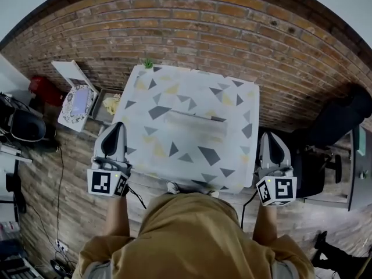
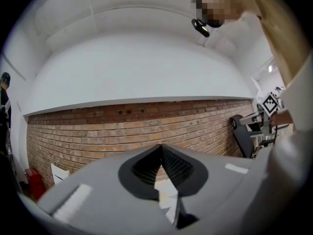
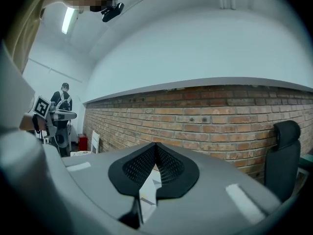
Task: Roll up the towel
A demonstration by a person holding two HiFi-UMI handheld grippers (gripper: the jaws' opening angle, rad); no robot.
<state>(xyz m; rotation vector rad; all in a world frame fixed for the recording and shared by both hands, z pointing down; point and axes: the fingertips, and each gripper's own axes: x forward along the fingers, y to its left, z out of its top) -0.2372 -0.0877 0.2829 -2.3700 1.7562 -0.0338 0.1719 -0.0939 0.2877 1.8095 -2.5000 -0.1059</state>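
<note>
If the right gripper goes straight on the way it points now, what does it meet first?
Probably the brick wall: the shut right gripper points level at it, and nothing else shows in that line. Depth is unclear.

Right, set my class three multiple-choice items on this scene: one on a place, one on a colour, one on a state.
1. Where does the pale grey towel lie?
A. near the middle of the white triangle-patterned tablecloth
B. on the floor
C. in a gripper

2. Which colours are the tablecloth's triangles?
A. red and blue
B. grey and yellow
C. green and black

3. How do the jaws of the left gripper and the right gripper stand?
A. both wide apart
B. both together, empty
C. closed on the towel

Answers: 1 A, the towel rests mid-table, apart from both grippers; 2 B, the head view shows only grey and yellow triangles; 3 B, each gripper view shows the tips meeting with nothing between.
</note>
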